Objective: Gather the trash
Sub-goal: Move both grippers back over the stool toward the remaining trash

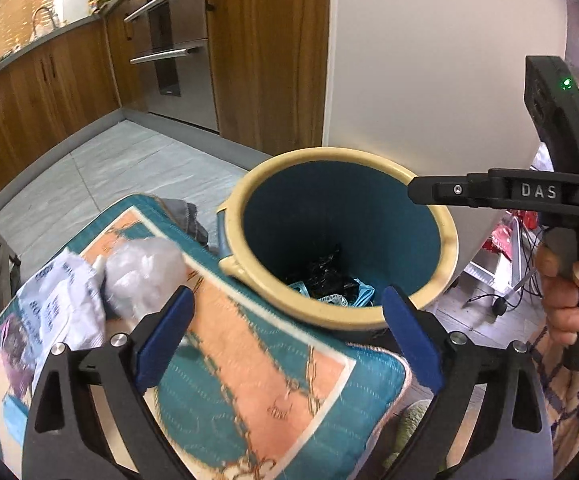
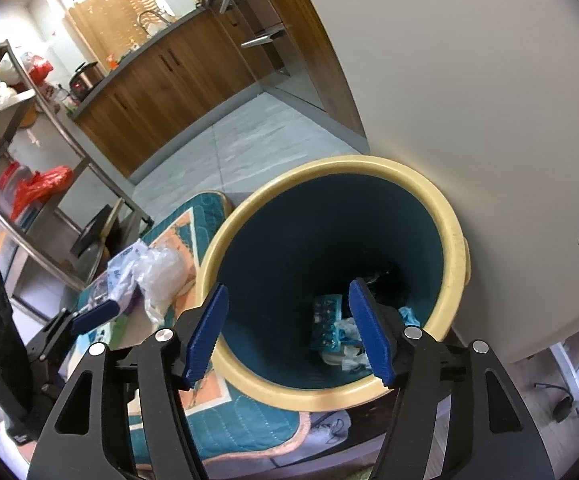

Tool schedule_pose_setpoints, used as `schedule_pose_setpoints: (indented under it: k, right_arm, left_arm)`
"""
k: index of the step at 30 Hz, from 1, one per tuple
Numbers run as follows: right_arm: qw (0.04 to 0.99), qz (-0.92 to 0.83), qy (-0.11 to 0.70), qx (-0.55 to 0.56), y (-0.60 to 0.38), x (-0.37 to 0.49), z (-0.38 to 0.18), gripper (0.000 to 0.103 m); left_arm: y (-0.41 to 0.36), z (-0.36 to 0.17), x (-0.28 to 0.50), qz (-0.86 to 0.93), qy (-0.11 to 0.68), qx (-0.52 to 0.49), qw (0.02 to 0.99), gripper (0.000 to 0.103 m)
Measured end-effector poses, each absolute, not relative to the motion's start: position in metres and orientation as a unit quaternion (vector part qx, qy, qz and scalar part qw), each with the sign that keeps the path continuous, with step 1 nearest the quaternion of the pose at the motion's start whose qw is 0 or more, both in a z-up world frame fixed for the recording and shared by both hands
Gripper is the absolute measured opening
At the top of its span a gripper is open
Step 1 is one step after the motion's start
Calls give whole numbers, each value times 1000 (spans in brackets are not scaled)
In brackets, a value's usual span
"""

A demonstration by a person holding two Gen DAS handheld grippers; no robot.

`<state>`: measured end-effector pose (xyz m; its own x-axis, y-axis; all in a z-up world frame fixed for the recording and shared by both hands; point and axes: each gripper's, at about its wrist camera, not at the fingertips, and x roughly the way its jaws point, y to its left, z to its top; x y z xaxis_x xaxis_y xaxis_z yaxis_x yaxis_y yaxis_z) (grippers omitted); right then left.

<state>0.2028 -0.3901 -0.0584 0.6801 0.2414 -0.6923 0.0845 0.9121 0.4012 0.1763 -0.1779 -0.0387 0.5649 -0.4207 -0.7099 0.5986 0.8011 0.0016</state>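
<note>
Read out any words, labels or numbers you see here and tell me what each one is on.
"DAS": white capitals on the black body of the right tool, seen from the left wrist view.
Blue print on the white crumpled wrapper lying on the teal and orange cushion: too blurred to read.
Nothing readable on the bin or the trash inside it.

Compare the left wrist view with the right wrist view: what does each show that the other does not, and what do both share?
Only the left wrist view shows a hand gripping the right gripper's black handle, and black crumpled trash in the bin.

Only the right wrist view shows a metal shelf rack with red plastic bags.

Both show the teal bin with a cream rim, the crumpled clear plastic wrap on the teal and orange quilted cushion, and wooden kitchen cabinets.
</note>
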Motion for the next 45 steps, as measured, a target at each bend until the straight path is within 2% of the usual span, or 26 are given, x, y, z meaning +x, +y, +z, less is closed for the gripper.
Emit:
schedule_pose_setpoints:
  k: [12,21,33,45]
  right_arm:
    - [897,57,396,187,-374,196,-48,74]
    - [896,78,406,161,-353,193,-48,74]
    - [891,119,417,133,-313,195,-44,74]
    - [870,180,436,143,-257,215,-42,74]
  left_arm:
    - [-117,-17,159,-251,351,101,896,94]
    - [-56,-7,150,-205,349,98,909,95]
    - [27,-15,151,-120,354,31,927,96]
    - [70,-42,158,-62,378,-4,924,96]
